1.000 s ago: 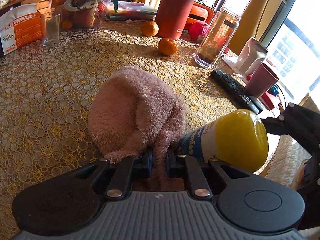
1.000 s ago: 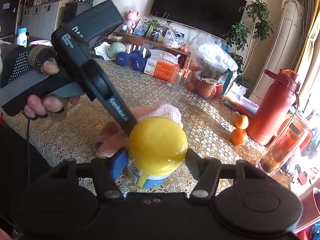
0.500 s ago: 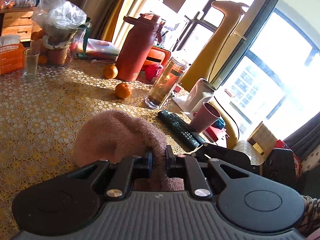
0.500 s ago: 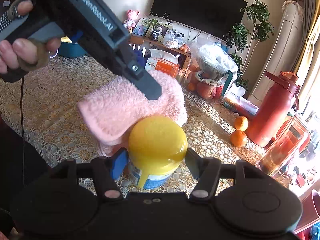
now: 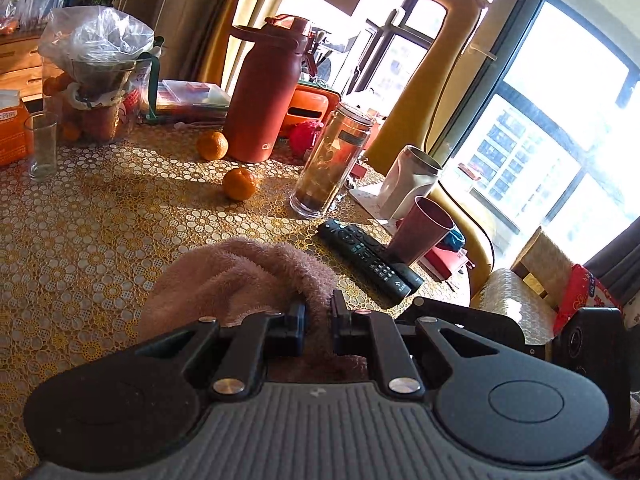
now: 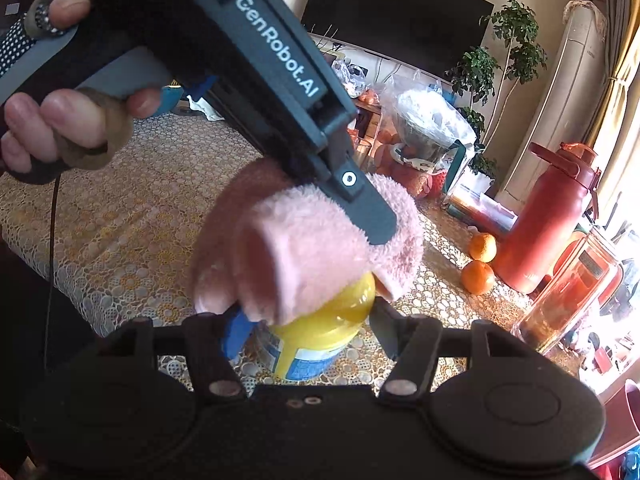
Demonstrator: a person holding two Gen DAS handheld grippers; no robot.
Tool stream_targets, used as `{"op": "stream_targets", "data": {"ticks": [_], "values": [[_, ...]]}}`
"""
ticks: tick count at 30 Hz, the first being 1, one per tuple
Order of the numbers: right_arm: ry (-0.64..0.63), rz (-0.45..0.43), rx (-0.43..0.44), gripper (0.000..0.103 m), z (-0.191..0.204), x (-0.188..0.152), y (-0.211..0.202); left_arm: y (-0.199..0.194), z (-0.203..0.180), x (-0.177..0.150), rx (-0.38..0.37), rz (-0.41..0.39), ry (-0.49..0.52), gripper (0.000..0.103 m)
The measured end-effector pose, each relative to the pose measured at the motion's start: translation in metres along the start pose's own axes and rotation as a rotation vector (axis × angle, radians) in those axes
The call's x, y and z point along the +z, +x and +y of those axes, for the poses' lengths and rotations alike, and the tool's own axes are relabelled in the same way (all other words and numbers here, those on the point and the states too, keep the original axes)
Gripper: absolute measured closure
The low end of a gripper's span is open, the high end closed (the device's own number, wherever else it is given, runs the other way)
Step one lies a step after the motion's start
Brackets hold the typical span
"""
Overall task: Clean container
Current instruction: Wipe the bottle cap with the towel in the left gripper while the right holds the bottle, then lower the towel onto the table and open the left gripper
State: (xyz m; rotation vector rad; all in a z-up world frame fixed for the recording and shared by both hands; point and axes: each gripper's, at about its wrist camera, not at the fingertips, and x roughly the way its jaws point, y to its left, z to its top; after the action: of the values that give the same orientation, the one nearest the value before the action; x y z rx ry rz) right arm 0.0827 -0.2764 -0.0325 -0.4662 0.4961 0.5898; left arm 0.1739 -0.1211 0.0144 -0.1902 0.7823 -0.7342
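A container with a yellow lid (image 6: pixel 320 324) and a blue-and-white label sits between the fingers of my right gripper (image 6: pixel 308 322), which is shut on it just above the table. A fluffy pink cloth (image 6: pixel 312 240) lies draped over the lid's top and left side. My left gripper (image 5: pixel 318 320) is shut on that cloth (image 5: pixel 240 280); in the right wrist view its black body (image 6: pixel 256 60) comes down from the upper left, held by a gloved hand (image 6: pixel 60 128). The container is hidden under the cloth in the left wrist view.
On the yellow lace tablecloth (image 5: pixel 100 232) stand a red flask (image 5: pixel 264 92), a clear glass bottle (image 5: pixel 328 160), two oranges (image 5: pixel 239 184), a drinking glass (image 5: pixel 40 148), a remote (image 5: pixel 368 256), a maroon cup (image 5: pixel 420 236) and a bagged fruit bowl (image 5: pixel 96 80). The table edge runs near the remote.
The left gripper lifted the cloth off the table and brought it down onto the container's lid. The right gripper held the container still.
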Motion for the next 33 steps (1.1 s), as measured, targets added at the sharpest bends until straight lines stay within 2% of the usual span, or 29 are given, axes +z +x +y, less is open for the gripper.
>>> {"op": "stream_targets", "data": {"ticks": [4, 11, 18, 23, 24, 27, 29, 33], "values": [[-0.003, -0.005, 0.002, 0.041, 0.001, 0.0, 0.001, 0.007, 0.016, 0.002, 0.01, 0.003, -0.051, 0.092], [0.012, -0.009, 0.008, 0.041, -0.002, 0.0, 0.001, 0.02, 0.041, 0.002, -0.036, 0.009, -0.189, 0.092], [0.017, -0.011, 0.01, 0.041, -0.002, -0.002, 0.001, 0.035, 0.06, -0.005, 0.022, 0.045, -0.231, 0.092], [0.02, -0.01, 0.011, 0.041, -0.002, -0.001, 0.001, 0.038, 0.068, -0.016, 0.133, 0.089, -0.144, 0.092], [0.021, -0.009, 0.012, 0.041, -0.003, -0.001, 0.001, 0.035, 0.066, -0.017, 0.145, 0.089, -0.114, 0.092], [0.031, -0.006, 0.014, 0.041, -0.004, 0.0, 0.001, 0.023, 0.056, -0.022, 0.236, 0.089, 0.028, 0.092], [0.035, -0.004, 0.014, 0.041, -0.004, 0.001, 0.002, 0.016, 0.054, -0.024, 0.296, 0.086, 0.087, 0.092], [0.028, 0.001, 0.007, 0.041, -0.002, 0.003, 0.004, 0.005, 0.067, -0.027, 0.413, 0.096, 0.118, 0.092]]}}
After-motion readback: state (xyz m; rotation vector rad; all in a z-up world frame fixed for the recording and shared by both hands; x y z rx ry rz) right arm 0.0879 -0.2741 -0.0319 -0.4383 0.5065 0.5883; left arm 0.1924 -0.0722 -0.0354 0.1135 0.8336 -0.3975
